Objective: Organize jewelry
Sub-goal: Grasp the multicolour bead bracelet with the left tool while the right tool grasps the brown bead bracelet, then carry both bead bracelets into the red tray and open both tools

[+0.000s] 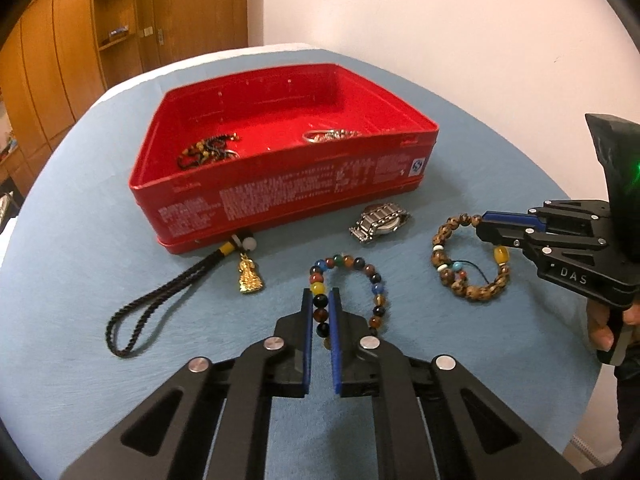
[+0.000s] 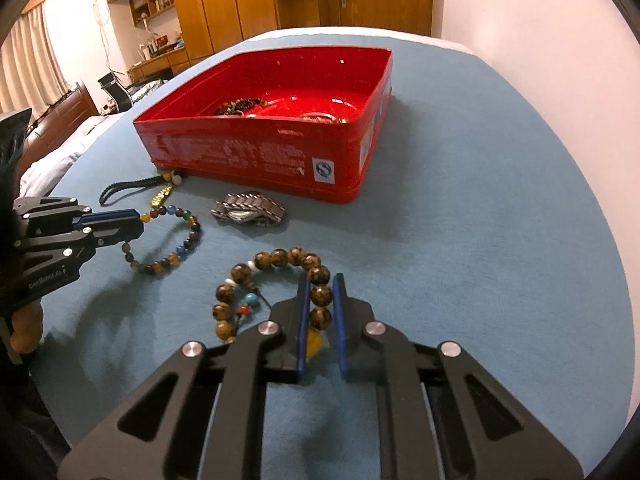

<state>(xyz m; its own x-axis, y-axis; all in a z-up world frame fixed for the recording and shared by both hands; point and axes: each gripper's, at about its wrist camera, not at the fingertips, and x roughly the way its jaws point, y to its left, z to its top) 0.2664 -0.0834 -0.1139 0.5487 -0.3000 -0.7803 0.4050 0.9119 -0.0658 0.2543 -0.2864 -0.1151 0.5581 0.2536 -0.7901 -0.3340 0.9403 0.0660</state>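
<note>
A red tin box stands on the blue table and holds a dark bead bracelet and a silver piece. In front of it lie a gold pendant on a black cord, a steel watch, a multicoloured bead bracelet and a brown bead bracelet. My left gripper is closed on the multicoloured bracelet's left side. My right gripper is closed on the brown bracelet's right side. Both bracelets rest on the table.
The round table has a blue cloth. Its edge curves close behind the box and at the right. Wooden cabinets and a pale wall stand beyond.
</note>
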